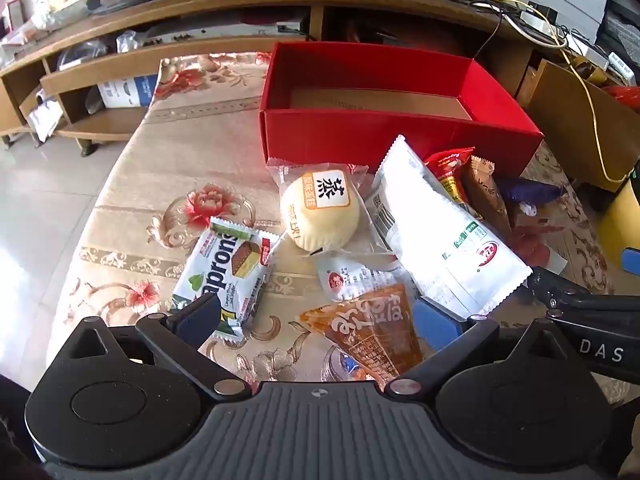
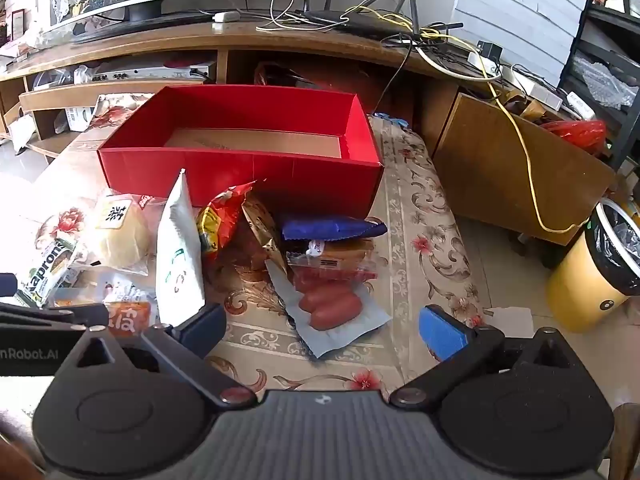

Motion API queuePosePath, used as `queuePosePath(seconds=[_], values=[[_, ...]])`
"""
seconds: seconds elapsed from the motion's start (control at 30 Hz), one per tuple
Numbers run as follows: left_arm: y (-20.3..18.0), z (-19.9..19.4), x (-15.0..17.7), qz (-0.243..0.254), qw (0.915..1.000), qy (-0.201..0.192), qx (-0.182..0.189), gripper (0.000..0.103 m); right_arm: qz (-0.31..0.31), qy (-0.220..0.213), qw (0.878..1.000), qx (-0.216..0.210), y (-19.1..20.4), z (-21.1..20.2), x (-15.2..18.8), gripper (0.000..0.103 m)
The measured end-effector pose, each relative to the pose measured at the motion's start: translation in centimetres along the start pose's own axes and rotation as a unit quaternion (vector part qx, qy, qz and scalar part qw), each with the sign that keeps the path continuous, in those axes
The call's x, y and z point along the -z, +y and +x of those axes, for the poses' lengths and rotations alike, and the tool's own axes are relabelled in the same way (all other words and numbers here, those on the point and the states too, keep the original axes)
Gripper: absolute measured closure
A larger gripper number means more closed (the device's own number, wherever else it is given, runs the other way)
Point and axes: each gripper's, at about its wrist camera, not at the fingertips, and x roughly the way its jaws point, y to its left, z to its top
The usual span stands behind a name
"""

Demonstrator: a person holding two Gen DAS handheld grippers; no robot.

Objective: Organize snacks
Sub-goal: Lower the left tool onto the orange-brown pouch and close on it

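The snacks lay in a loose heap on the floral tabletop (image 1: pixel 132 184), just in front of an open red box (image 1: pixel 360 136) whose brown floor was bare. In the left wrist view the heap read clearly: a round pale bun (image 1: pixel 320 216) in clear wrap with a label of dark characters sat near the box's front wall, a green and white wafer pack (image 1: pixel 228 272) lay to its left, a long white pouch (image 1: pixel 444 240) slanted across the right, and an orange triangular packet (image 1: pixel 372 328) lay nearest the camera. The left tool (image 1: pixel 316 320) hung over that packet with its jaws spread wide and nothing between the pads. The right wrist view showed what the other view mostly hid behind the white pouch: a dark blue wrapper (image 2: pixel 332 228), a red and yellow bag (image 2: pixel 224 216), a brown packet (image 2: pixel 260 224), and a clear pack of red sausages (image 2: pixel 328 304) lying on the cloth. The right tool (image 2: pixel 320 328) stood just as wide open, empty, with the sausage pack lying between and slightly beyond its fingers. That view also took in a yellow bin (image 2: pixel 588 280) on the floor to the right, and the left tool's black arm at its left edge.
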Motion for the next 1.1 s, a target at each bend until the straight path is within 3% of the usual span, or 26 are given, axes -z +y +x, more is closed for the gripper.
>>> queuePosePath(seconds=[0.17, 0.63, 0.93, 1.1], values=[[0.3, 0.3, 0.2, -0.017, 0.9995, 0.017, 0.018, 0.0, 0.002, 0.0, 1.0, 0.003, -0.2, 0.1, 0.0, 0.013], [-0.6, 2.2, 0.2, -0.021, 0.9973, 0.064, 0.027, 0.001, 0.014, 0.001, 1.0, -0.001, -0.8, 0.0, -0.1, 0.013], [-2.8, 3.6, 0.7, 0.002, 0.9955, 0.088, 0.036, 0.007, 0.022, -0.003, 1.0, -0.01, -1.1, -0.2, -0.2, 0.013], [-4.2, 4.0, 1.4, 0.047, 0.9952, 0.084, 0.015, 0.007, 0.025, -0.006, 1.0, -0.017, -1.2, -0.4, -0.2, 0.013]])
